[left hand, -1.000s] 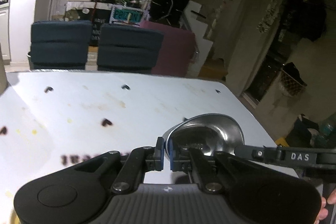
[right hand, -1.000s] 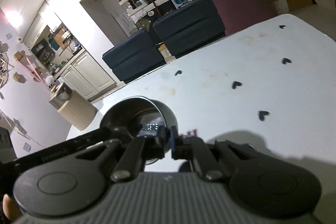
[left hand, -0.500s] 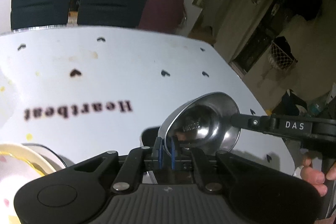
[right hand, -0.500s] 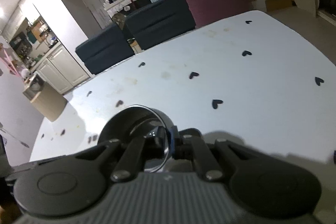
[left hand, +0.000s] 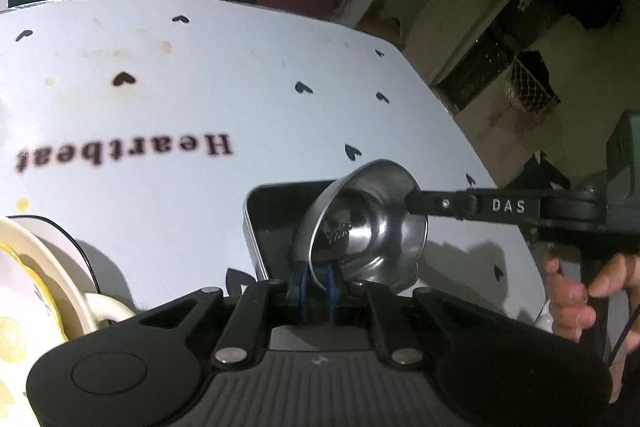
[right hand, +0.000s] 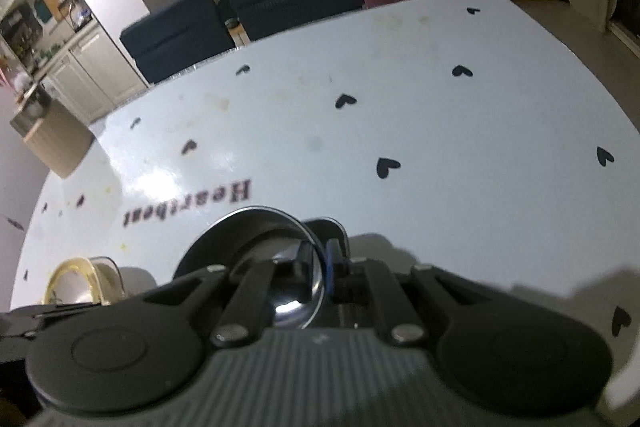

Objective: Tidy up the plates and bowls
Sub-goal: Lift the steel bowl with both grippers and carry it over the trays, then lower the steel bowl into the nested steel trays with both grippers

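The cream mug [left hand: 44,291] is sliced off by the left edge, its pattern unreadable. The steel bowl [left hand: 360,227] covers much of the dark tray [left hand: 272,223] behind it. The stamp inside the bowl is too blurred to read. The hand [left hand: 576,291] is cut off at the right edge.

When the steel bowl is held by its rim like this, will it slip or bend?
The steel bowl looks polished, so it may slip between the left gripper pads. Its thin rim seems rigid, unlikely to bend. Pinched on opposite sides, with the right gripper too, it could pivot and tip.
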A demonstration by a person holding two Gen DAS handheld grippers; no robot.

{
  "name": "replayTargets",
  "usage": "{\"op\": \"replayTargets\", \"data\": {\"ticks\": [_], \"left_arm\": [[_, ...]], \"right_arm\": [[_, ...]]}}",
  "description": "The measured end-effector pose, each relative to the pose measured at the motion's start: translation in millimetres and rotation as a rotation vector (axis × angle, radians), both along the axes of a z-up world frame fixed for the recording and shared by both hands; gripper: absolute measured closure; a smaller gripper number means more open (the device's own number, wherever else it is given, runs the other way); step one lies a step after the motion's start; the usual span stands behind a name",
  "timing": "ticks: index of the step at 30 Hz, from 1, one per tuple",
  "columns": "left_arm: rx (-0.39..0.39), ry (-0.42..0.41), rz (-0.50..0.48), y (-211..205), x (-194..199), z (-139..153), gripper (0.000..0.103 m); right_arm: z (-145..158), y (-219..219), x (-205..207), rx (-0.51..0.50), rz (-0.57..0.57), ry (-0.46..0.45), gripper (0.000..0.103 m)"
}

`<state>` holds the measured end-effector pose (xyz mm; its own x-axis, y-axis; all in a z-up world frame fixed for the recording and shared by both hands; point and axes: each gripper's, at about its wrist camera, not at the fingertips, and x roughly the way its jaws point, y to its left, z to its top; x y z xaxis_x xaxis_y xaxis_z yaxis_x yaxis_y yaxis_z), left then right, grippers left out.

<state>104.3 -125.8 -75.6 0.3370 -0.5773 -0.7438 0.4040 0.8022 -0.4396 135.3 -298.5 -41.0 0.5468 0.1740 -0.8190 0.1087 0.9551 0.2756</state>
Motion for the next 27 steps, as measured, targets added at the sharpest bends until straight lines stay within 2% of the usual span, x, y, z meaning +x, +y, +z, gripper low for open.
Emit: {"op": "replayTargets", "data": {"ticks": [14,27], "left_arm": [[0.025,0.031,-0.038,-5.5,-0.6,-9.0,0.091],[0.055,0.037,-0.074,-10.6,-0.3,-13.4,0.09]], "right_arm": [[-8.6,13.4,18.0,-0.095,0.12,0.056,0.095],[-14.9,24.6,28.7,-0.155,0.153,0.084,0.093]]}}
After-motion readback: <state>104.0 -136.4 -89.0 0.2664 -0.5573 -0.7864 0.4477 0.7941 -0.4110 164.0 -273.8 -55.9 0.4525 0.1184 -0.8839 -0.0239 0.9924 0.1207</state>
